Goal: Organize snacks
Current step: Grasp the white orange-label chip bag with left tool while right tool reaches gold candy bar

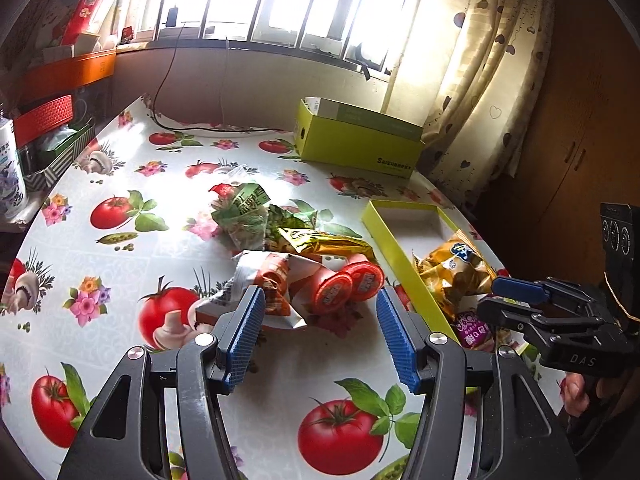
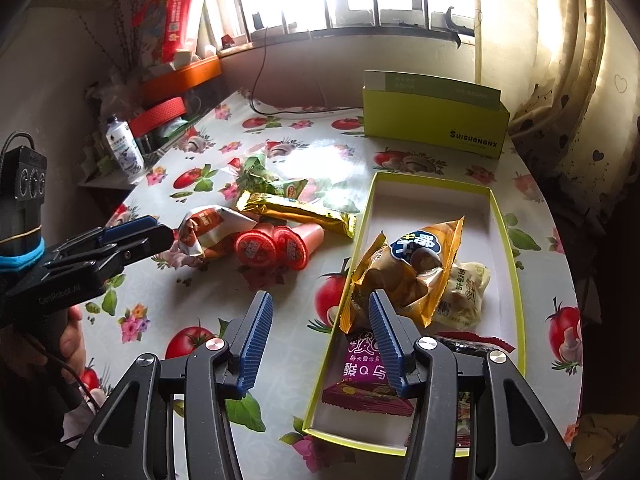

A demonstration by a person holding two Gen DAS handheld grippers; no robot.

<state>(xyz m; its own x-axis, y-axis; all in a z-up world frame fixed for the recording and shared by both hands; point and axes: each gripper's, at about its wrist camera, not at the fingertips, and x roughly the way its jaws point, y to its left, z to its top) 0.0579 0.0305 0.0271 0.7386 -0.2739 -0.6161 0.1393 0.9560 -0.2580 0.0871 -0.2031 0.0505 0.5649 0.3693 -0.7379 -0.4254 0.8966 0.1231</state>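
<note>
A: The loose snacks lie in a heap mid-desk (image 1: 120, 280): two red-capped jelly cups (image 1: 348, 286) side by side, a crumpled white-and-orange wrapper (image 1: 272, 276) touching them, a gold bar (image 2: 296, 208) and a green packet (image 1: 240, 212) behind. The yellow-green tray (image 2: 516, 280) just beside the heap already holds an orange bag (image 2: 416, 264), a pale packet (image 2: 464, 292) and a purple sachet (image 2: 360, 364).

B: And the tongs?

A: Left tongs (image 1: 320, 328) gape empty, near the cups. Right tongs (image 2: 320, 340) also hang open and empty, straddling the tray's near wall.

B: Risks?

A: The cups look likely to roll; the glossy wrappers could slip, and the right tongs might catch the tray wall.

B: Anything unclear?

A: Window glare washes out the desk's far side, the tall box (image 2: 436, 128) hides its contents, and the tray's near corner sits behind the right tongs.
</note>
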